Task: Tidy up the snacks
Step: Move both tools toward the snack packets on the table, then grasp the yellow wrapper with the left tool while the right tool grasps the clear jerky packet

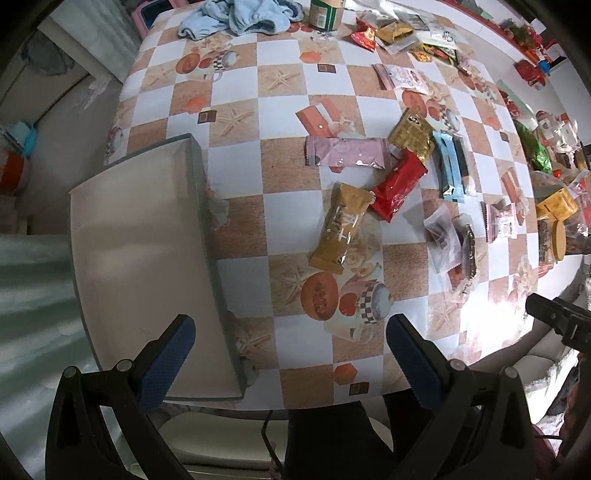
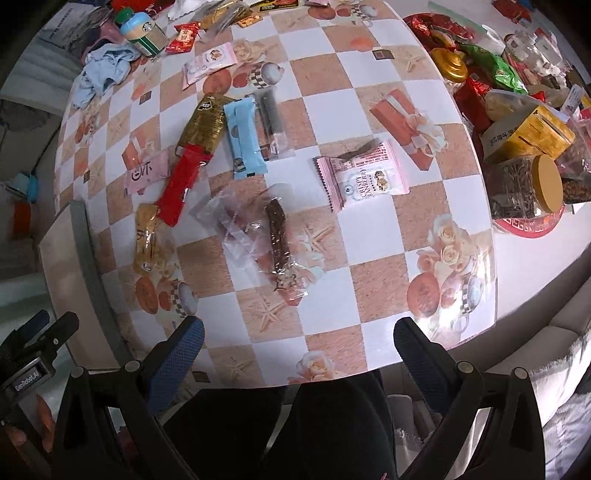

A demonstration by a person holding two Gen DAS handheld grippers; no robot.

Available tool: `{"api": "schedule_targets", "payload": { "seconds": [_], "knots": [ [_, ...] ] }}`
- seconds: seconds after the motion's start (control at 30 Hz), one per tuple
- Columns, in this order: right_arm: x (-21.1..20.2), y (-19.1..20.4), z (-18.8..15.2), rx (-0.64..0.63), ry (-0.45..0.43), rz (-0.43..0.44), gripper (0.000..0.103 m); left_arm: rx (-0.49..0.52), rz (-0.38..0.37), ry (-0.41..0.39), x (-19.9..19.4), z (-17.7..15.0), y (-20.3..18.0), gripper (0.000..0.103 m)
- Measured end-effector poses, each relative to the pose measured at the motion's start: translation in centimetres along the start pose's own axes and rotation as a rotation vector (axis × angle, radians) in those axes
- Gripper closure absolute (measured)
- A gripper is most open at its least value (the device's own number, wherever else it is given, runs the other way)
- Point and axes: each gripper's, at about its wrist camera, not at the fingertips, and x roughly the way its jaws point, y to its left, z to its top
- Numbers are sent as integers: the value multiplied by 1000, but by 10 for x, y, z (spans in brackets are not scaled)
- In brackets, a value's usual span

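Loose snack packets lie on the checkered tablecloth: a tan bar, a red packet, a pink bar, a gold packet, a light-blue bar and clear-wrapped snacks. An empty grey-rimmed box sits at the table's left edge. My left gripper is open and empty above the table's near edge, beside the box. My right gripper is open and empty over the near edge, below the clear-wrapped brown stick and the pink-white cranberry packet.
A blue cloth and a bottle lie at the far side. More snacks, a yellow box and a gold-lidded jar crowd the right side. The box also shows in the right wrist view.
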Motion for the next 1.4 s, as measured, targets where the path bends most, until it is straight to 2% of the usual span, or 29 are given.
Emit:
{"api": "schedule_targets", "payload": {
  "seconds": [0.17,0.37,0.53,0.73,0.9,1.13,1.33,1.4],
  "knots": [
    [9,-9,1,-11,21,-9,0,18,-7,49,12,6,-17,0],
    [16,-22,4,-13,42,-22,0,38,8,59,20,13,-34,0],
    [25,-30,8,-16,60,-28,0,45,56,44,31,21,-46,0],
    [52,-33,11,-51,93,-51,0,33,127,64,58,26,-44,0],
    [77,-29,21,-84,101,-90,0,40,173,62,82,42,-42,0],
    [92,-12,51,-107,55,-63,0,23,218,18,96,78,-36,0],
    [112,-5,73,-75,69,-22,0,64,247,43,116,87,-41,0],
    [116,-9,76,-53,76,0,0,38,219,35,122,85,-37,0]
  ]
}}
